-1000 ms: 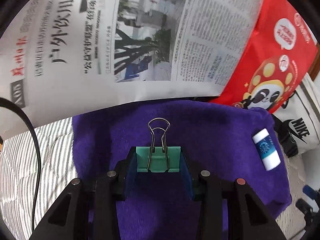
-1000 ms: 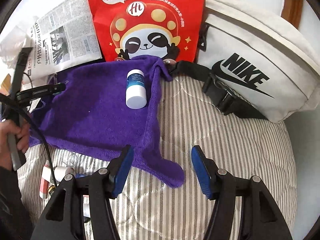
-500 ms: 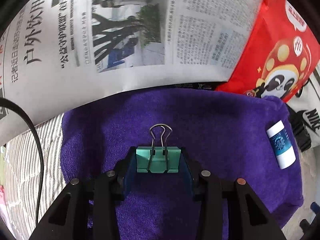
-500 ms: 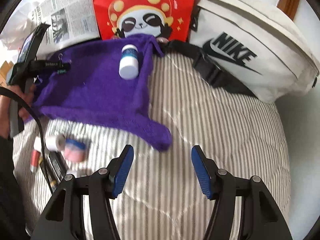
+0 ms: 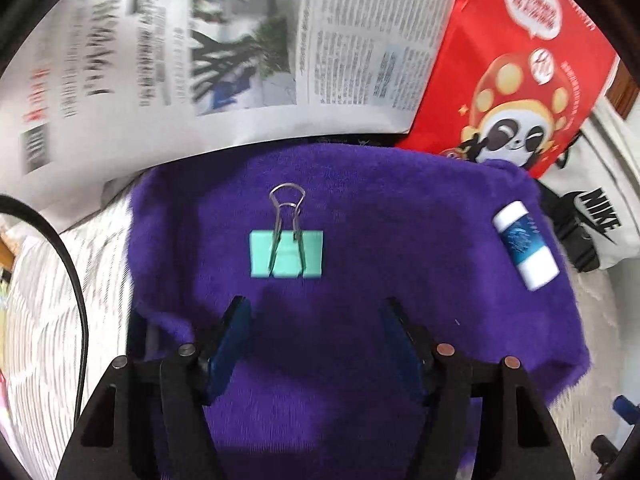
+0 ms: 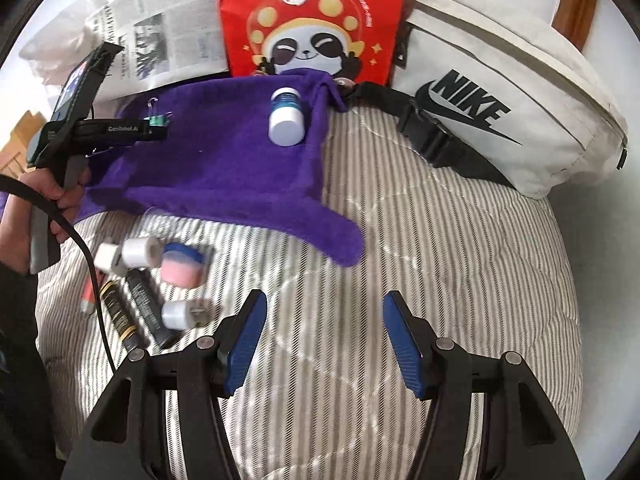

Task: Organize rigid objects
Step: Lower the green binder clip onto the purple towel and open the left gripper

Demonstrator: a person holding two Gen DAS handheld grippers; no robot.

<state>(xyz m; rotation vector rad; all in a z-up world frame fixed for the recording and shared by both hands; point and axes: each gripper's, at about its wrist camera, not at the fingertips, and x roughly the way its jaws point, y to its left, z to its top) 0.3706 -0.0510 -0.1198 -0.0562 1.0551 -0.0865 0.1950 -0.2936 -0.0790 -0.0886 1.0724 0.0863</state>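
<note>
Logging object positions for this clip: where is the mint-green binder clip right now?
The mint-green metal binder clip lies flat on the purple fleece cloth, just ahead of the open left tool, untouched; the white-and-blue cylindrical bottle lies to its right.

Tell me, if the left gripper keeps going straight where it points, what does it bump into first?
Most likely the green binder clip, lying on the purple towel just ahead of the open left gripper. Depth is hard to judge, so it might touch the towel first.
</note>
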